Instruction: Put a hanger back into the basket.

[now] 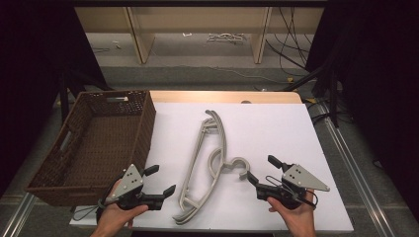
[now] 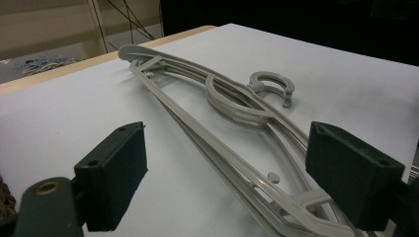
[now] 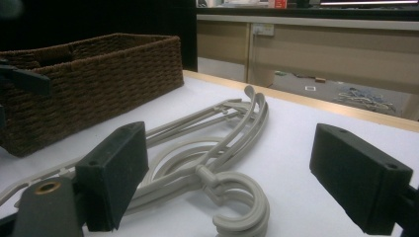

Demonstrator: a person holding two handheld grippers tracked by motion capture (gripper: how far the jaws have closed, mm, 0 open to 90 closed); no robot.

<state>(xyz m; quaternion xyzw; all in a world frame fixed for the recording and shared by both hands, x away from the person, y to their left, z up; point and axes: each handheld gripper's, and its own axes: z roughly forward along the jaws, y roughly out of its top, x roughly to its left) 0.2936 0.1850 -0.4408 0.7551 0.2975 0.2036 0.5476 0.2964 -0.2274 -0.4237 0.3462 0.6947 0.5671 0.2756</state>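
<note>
- Hangers (image 1: 202, 163): a stack of grey plastic coat hangers lies flat on the white surface (image 1: 276, 128), running from the middle toward the near edge, with the hooks (image 1: 236, 167) curling out to the right side.
- Left tool (image 1: 162, 180), held in the person's left hand (image 1: 117, 215) by the near left corner of the surface, has its jaws spread wide with nothing between them; it sits just beside the near end of the hangers without touching them.
- In the left gripper view the hangers (image 2: 232, 143) stretch away between the two black pads (image 2: 116, 173), and the lower end passes close to the right-hand pad, apart from it.
- Right tool (image 1: 262, 173), in the right hand (image 1: 296, 217) near the near right corner, also stands open and empty; its tips are close to the hooks, with a small gap.
- In the right gripper view the hooks (image 3: 237, 202) lie low between the spread jaws, untouched.
- Wicker basket (image 1: 94, 143): brown, rectangular, standing against the left edge of the surface, with no contents visible inside it.
</note>
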